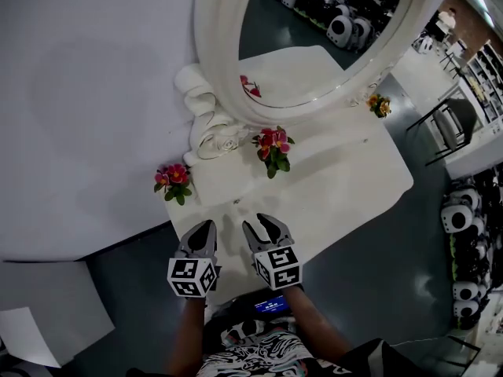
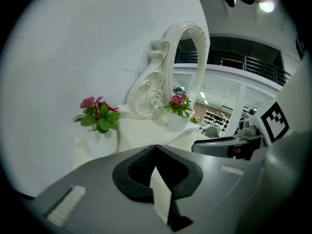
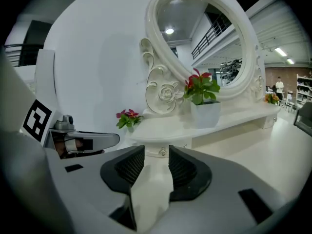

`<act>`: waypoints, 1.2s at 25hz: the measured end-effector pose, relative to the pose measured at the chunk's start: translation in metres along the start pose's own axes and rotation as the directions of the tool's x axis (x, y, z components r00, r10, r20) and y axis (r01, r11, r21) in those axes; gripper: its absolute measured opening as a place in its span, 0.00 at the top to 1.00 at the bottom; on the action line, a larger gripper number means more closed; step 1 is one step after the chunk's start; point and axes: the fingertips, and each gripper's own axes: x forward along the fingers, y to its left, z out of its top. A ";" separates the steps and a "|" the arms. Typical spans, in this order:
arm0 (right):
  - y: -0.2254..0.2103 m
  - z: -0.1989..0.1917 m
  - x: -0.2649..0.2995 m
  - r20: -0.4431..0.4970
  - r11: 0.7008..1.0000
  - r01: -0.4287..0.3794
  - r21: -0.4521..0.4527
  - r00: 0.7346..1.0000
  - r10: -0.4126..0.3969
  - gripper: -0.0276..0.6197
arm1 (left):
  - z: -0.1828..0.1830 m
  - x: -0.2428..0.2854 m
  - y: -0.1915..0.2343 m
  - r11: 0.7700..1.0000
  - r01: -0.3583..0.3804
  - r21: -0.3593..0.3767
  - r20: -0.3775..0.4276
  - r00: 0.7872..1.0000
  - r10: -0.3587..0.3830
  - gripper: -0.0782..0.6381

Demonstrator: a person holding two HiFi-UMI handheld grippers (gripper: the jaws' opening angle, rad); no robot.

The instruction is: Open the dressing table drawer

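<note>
The white dressing table (image 1: 346, 187) stands against the wall under an oval mirror (image 1: 314, 38). A small drawer knob (image 3: 159, 152) shows on the front of its raised shelf (image 3: 161, 130); the same knob (image 1: 236, 202) is a dot in the head view. My right gripper (image 1: 264, 226) hovers over the tabletop's front, open, and in the right gripper view (image 3: 157, 155) the knob lies straight ahead beyond the gap, apart from the fingers. Just to its left, my left gripper (image 1: 206, 228) is shut with nothing in it, its tips (image 2: 155, 147) meeting.
Potted pink flowers stand at the left end (image 1: 172, 181), the middle (image 1: 273, 148) and the far right end (image 1: 380, 104) of the shelf. A black chair (image 1: 452, 128) and several white robots (image 1: 460, 218) stand on the dark floor to the right. White boards (image 1: 47, 305) lie at lower left.
</note>
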 end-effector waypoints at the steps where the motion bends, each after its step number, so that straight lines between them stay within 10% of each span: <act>1: -0.001 -0.003 0.007 -0.011 1.000 -0.006 0.000 1.000 0.006 0.72 | -0.003 0.004 0.002 1.000 -0.002 -0.001 -0.007 1.000 0.002 0.89; 30: -0.012 -0.037 0.101 -0.156 0.993 -0.111 -0.040 0.982 0.104 0.81 | -0.032 0.042 0.020 0.998 -0.007 -0.056 -0.092 0.996 0.002 0.89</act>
